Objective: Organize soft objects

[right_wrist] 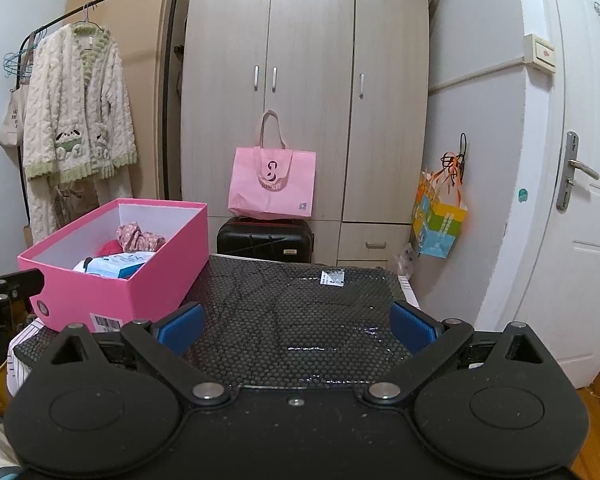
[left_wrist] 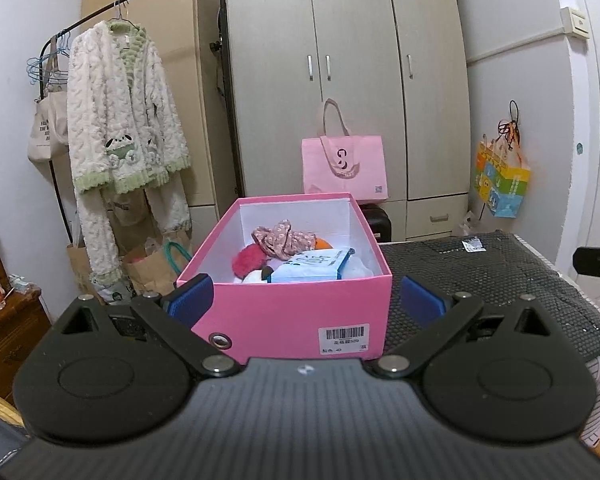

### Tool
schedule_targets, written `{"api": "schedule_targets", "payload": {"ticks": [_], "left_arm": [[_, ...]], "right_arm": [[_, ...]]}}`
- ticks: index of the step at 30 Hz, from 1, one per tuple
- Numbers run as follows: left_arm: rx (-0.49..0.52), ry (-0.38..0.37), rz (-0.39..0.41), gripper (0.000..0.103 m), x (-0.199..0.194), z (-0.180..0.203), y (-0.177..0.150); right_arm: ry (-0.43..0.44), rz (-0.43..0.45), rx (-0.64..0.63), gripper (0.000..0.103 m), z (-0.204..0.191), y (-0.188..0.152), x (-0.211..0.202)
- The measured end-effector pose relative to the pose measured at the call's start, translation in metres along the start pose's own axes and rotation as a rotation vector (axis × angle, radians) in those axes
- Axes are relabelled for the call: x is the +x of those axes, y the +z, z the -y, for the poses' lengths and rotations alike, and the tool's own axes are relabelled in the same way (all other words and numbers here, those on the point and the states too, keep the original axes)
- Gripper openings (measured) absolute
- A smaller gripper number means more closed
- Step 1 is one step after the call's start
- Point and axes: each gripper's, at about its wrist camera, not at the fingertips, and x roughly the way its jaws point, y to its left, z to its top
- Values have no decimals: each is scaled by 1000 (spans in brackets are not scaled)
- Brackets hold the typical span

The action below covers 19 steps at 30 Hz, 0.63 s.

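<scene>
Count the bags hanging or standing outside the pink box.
At least 5: pink tote on the black suitcase, colourful gift bag hanging by the door, canvas tote on the rack, two paper bags beneath the robe. Others may hide behind it.

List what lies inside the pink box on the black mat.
Inside the pink box: a floral fabric piece, a red fluffy item, something orange, a light blue packet and white soft items. Whatever lies beneath them is covered.

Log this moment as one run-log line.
left gripper: open, empty | right gripper: open, empty | pink box: holds soft items | mat: bare
</scene>
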Motion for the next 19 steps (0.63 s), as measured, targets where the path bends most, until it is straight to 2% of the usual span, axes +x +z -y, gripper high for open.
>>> {"api": "schedule_targets", "payload": {"ticks": [19], "left_arm": [[-63, 19, 12, 103, -2, -9, 2]], "right_arm": [[-9, -16, 6, 101, 2, 0, 8]]}}
